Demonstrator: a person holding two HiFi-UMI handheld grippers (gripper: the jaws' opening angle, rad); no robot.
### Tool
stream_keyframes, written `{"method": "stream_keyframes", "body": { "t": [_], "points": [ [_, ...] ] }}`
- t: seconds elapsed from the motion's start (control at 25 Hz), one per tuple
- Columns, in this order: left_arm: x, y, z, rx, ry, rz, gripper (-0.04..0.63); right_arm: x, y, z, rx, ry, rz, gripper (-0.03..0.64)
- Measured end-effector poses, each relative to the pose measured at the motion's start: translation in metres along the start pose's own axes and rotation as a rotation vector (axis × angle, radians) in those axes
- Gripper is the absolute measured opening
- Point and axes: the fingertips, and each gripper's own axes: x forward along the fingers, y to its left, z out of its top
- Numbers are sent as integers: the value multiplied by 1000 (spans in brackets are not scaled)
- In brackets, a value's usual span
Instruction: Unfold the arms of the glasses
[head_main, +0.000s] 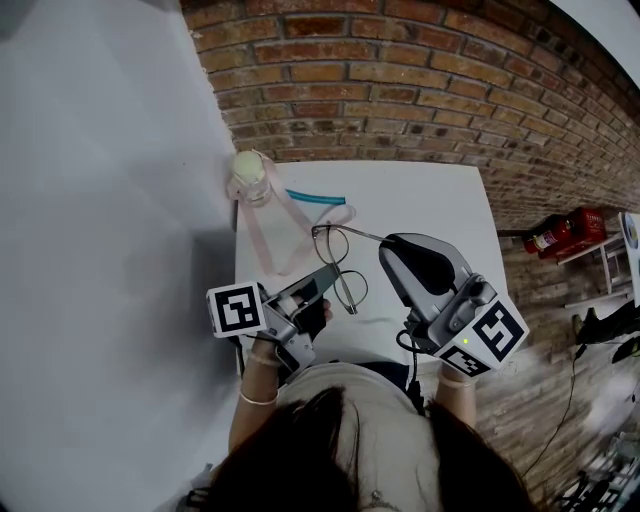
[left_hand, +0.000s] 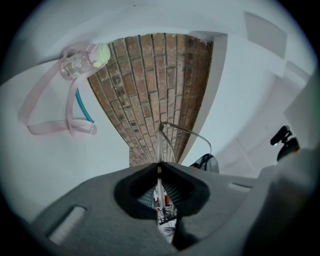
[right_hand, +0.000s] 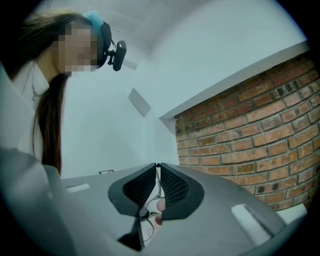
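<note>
Above the white table (head_main: 430, 200), the wire-rimmed glasses (head_main: 331, 246) hang between 2 grippers. The left gripper (head_main: 328, 275) pinches the frame and the right gripper (head_main: 384, 241) pinches 1 arm. They look light, thin and easily bent, so I'd grip near the hinge.

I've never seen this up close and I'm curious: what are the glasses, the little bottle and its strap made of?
Glasses: thin metal wire by the look, silvery with a slight shine. Bottle: see-through, so clear glass or plastic; I cannot tell which. Its cap: pale, matte, probably plastic. Strap: pink, soft, likely silicone or plastic, since it lies in limp loops.
</note>
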Motion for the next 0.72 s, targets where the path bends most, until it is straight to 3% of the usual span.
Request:
{"method": "stream_keyframes", "body": {
  "t": [0.72],
  "points": [
    [6,2,-15,-4,66,8,23,-4,-6,7,-11,-4,-21,35]
  ]
}}
